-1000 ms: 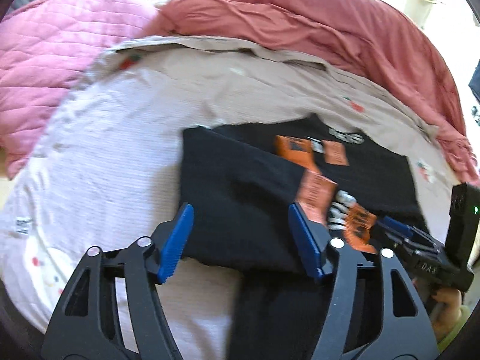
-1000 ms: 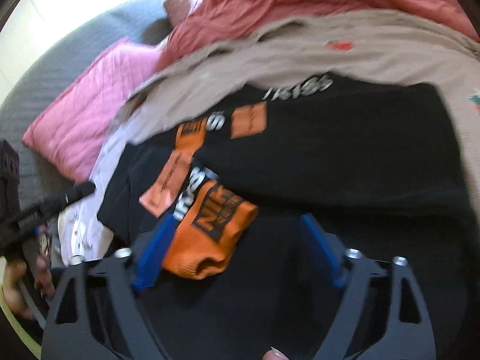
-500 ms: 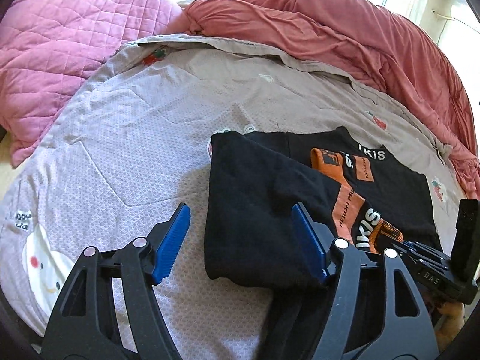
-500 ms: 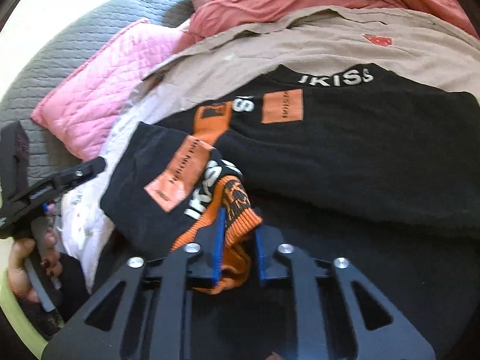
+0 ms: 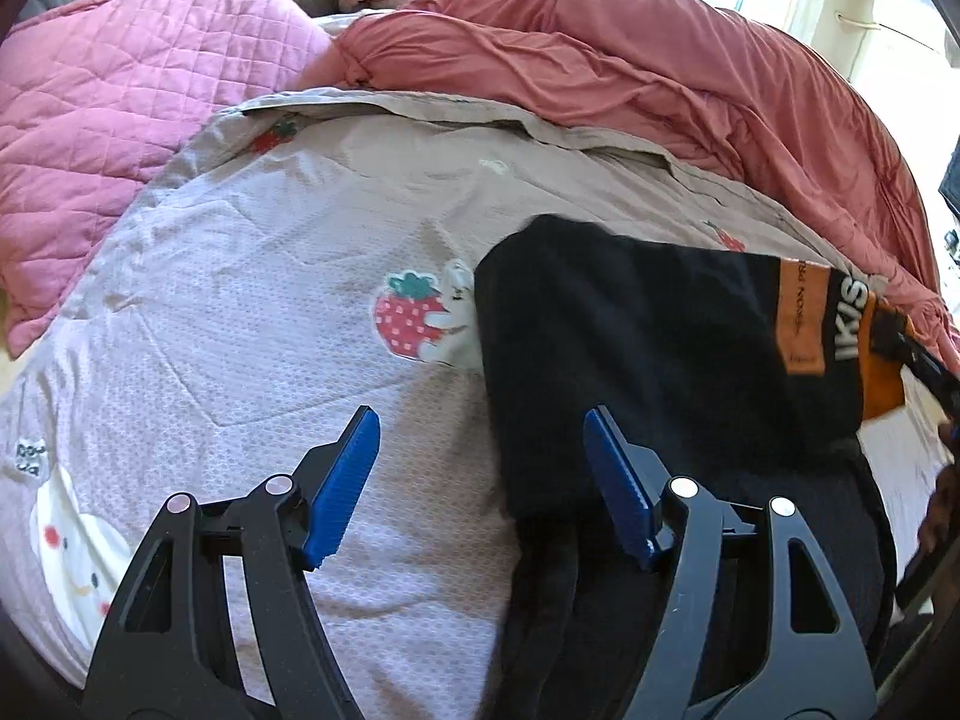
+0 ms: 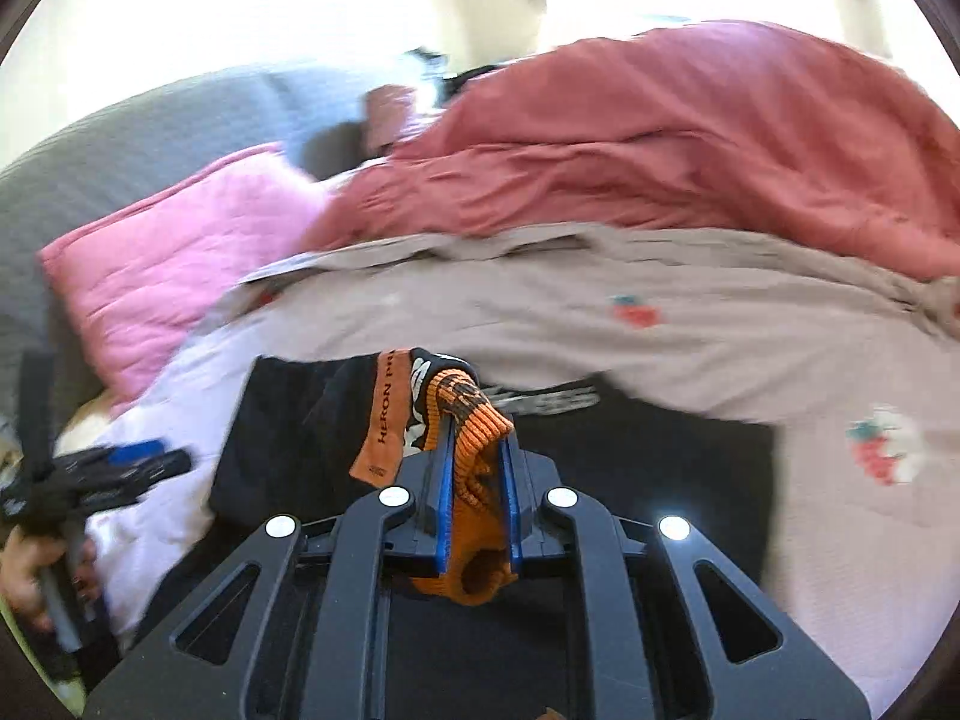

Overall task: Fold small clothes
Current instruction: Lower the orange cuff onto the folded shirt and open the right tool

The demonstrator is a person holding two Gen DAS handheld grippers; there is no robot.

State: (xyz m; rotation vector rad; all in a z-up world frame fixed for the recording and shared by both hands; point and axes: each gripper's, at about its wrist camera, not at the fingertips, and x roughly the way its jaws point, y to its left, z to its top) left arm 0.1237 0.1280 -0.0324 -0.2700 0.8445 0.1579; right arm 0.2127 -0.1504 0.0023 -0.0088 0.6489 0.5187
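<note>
The right gripper (image 6: pixel 475 501) is clamped on the orange ribbed cuff (image 6: pixel 474 426) of the black garment (image 5: pixel 630 348), the knit bunched between its blue pads and spilling out behind them, so the sleeve rises off the bed while the rest of the garment lies flat beneath and beyond the gripper. The left gripper (image 5: pixel 480 480) stands wide with nothing between its fingers; its right pad sits over the garment's near left edge, its left pad over bare bedsheet (image 5: pixel 240 330). Relative to the garment, the bedsheet, pale grey-pink with a strawberry print (image 5: pixel 408 321), spreads to its left and beyond it; a rumpled coral duvet (image 5: pixel 630 78) lies heaped past its far edge, a pink quilted pillow (image 5: pixel 120 90) sits far off to its left, and bright window light shows behind the duvet. In the left wrist view the garment's long axis runs across the bed from the strawberry print toward the right, where the lifted sleeve with its orange label (image 5: pixel 801 318) and white lettering points at the right gripper
</note>
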